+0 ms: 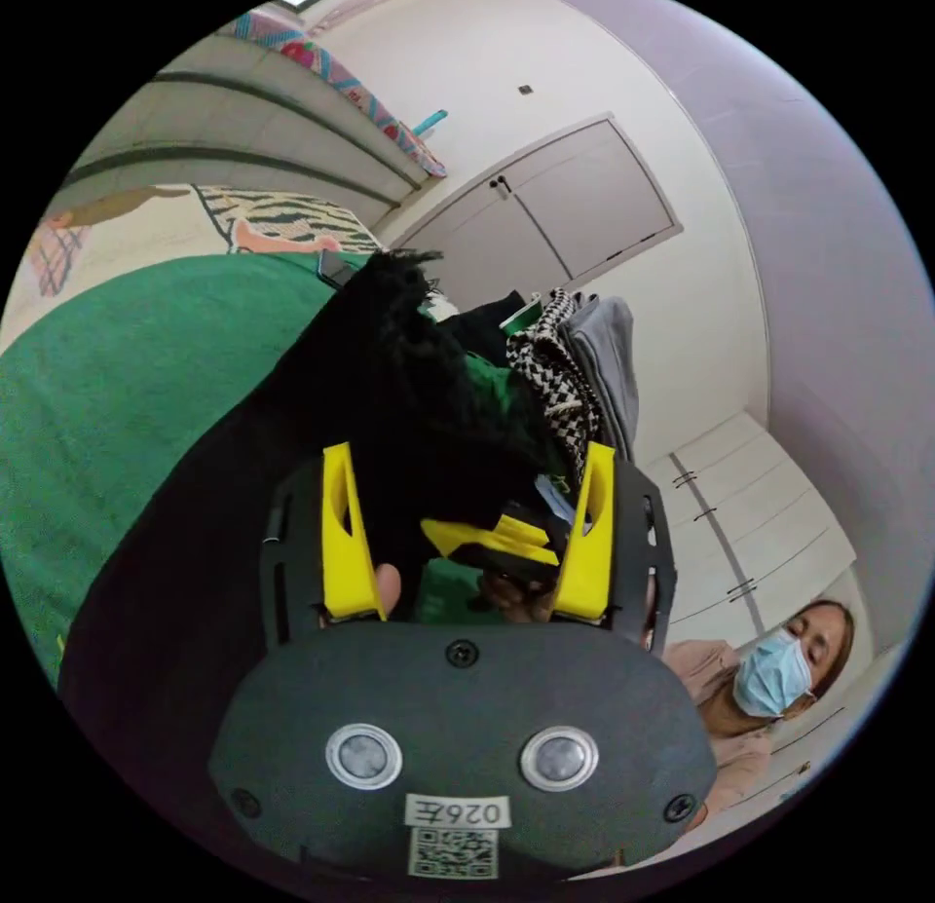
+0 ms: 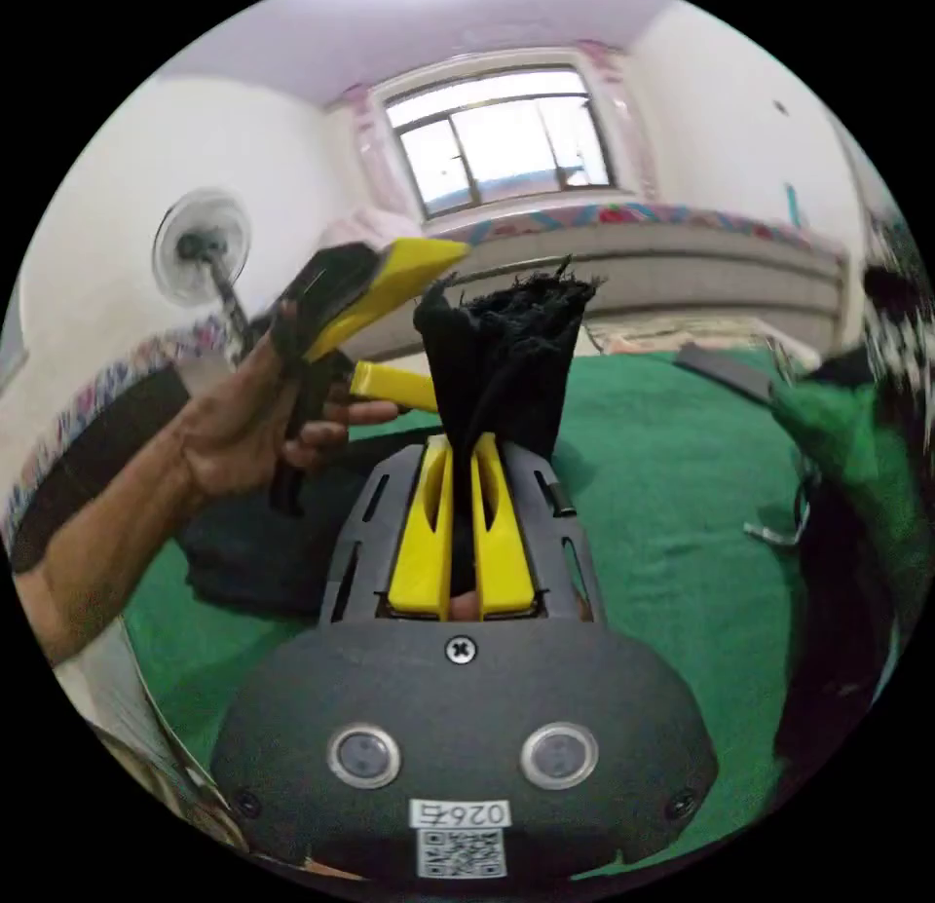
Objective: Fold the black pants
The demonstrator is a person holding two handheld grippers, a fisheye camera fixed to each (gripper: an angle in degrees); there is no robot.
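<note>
Right gripper view: right hand-held gripper point(image 2: 462, 474) pinches the black pants point(image 2: 506, 357); left hand-held gripper point(image 2: 390, 323) gapes open.

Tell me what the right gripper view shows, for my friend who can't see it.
The right tool is shut on a frayed end of the black pants, holding it up over a green blanket. A hand holds the left tool open beside it, with a window behind.
</note>
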